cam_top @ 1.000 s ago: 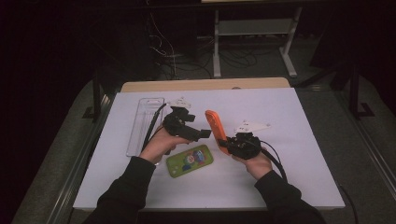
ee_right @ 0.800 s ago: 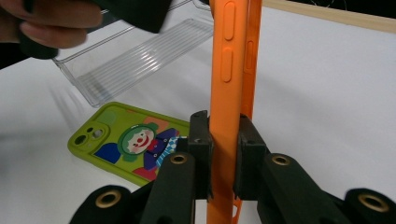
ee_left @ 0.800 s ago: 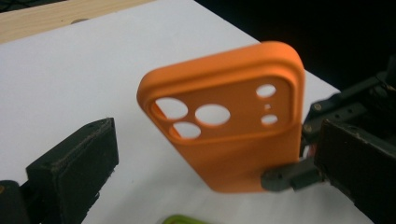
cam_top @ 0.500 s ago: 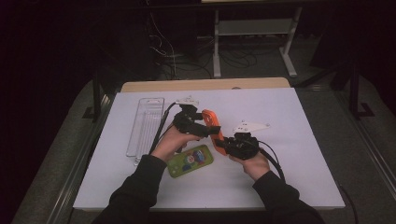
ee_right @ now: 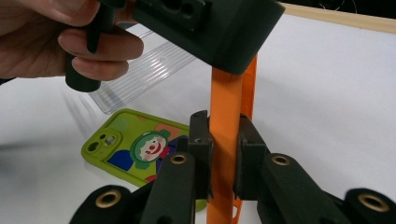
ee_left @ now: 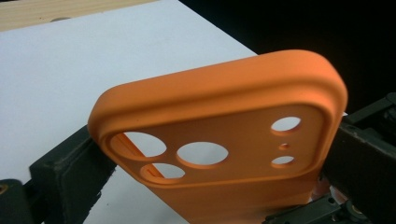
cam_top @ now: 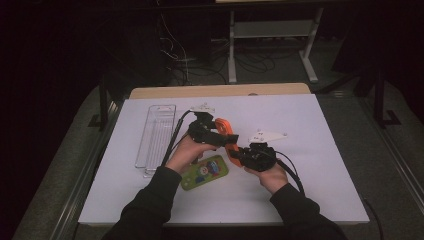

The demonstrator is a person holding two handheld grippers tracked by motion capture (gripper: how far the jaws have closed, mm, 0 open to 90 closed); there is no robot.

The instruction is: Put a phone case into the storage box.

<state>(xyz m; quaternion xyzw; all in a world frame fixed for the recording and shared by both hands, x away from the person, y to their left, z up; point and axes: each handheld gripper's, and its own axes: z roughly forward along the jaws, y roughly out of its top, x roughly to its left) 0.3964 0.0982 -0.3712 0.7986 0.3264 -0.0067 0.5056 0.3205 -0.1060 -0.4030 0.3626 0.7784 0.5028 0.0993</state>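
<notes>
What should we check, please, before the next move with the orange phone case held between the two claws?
1. Right claw clamped on the orange case: ok, pads press both faces.
2. Left claw around the case's camera end: jaws flank it on both sides; firm contact cannot tell.
3. Case lifted off the white table: ok.
4. Green clown phone case lying flat, apart from the claws: ok.
5. Clear plastic tray out of the way at the left: ok.
</notes>
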